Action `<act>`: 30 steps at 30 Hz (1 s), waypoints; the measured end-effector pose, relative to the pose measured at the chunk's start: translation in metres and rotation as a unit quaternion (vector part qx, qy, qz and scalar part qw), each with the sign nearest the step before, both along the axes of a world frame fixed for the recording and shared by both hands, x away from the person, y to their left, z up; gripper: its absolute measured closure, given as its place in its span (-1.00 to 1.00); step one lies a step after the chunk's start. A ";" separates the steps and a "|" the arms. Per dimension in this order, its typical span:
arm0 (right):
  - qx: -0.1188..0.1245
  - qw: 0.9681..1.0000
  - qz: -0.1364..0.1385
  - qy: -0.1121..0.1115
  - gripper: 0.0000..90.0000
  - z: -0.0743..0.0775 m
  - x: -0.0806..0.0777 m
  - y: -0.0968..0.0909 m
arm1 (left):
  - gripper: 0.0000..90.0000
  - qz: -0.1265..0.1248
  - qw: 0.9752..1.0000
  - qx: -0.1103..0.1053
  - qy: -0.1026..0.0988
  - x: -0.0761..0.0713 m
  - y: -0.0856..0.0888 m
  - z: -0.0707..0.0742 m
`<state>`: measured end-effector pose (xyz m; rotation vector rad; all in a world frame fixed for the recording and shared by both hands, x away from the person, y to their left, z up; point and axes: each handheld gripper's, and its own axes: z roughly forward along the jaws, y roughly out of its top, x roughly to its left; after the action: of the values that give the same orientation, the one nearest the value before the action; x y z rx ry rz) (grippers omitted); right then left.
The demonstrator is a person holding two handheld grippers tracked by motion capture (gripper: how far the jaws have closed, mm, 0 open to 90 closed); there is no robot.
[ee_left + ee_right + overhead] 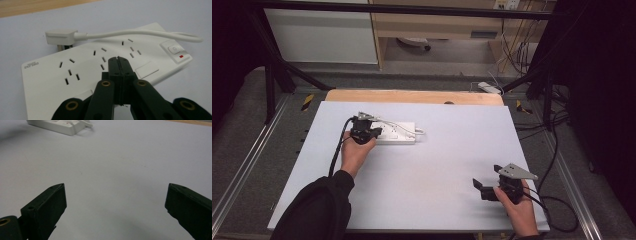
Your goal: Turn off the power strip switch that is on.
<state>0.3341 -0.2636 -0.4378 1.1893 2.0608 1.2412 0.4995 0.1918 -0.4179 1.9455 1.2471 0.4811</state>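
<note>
The left gripper (118,59) is sitting w/ its jaws pressed tight together, nothing between them, tips hovering right over the middle of the white power strip (82,67). Can't tell if the tips are actually touching the strip's face. In the high view the left gripper (363,131) is sitting at the strip's left end, hand wrapped round it from below. The power strip (394,133) is lying flat on the white table (437,165), toward the far left part. Its white plug (60,37) is resting at the strip's far edge, prongs partly showing, and the white cable (140,33) is looping across the top toward the switch (174,49) w/ a red mark beside it. The right gripper (116,202) is resting near the table's front right corner, jaws spread wide, nothing in between, well apart from the strip. In the high view the right gripper (482,187) is pointing left.
</note>
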 end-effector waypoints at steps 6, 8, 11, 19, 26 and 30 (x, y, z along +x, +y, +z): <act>0.000 1.000 0.001 0.000 -0.91 0.000 0.000 0.000 | 1.00 0.006 1.000 0.002 0.007 0.000 0.004 -0.006; 0.001 1.000 0.000 0.001 -0.91 0.000 0.000 0.000 | 1.00 0.005 1.000 0.004 0.007 -0.001 0.003 -0.006; 0.000 1.000 0.000 0.000 -0.91 0.000 0.000 0.000 | 1.00 0.005 1.000 0.003 0.009 0.000 0.003 -0.006; -0.001 1.000 0.001 0.000 -0.91 0.000 0.000 0.000 | 1.00 0.010 1.000 0.005 0.009 -0.001 0.003 -0.008; -0.002 1.000 0.001 0.001 -0.91 0.000 0.000 0.001 | 1.00 0.012 1.000 0.007 0.007 -0.002 0.005 -0.009; -0.002 1.000 0.002 0.001 -0.91 -0.001 0.000 0.001 | 1.00 0.012 1.000 0.005 0.009 -0.002 0.006 -0.010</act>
<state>0.3342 -0.2631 -0.4384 1.1859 2.0662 1.2375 0.4974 0.1975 -0.4274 1.9500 1.2824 0.4837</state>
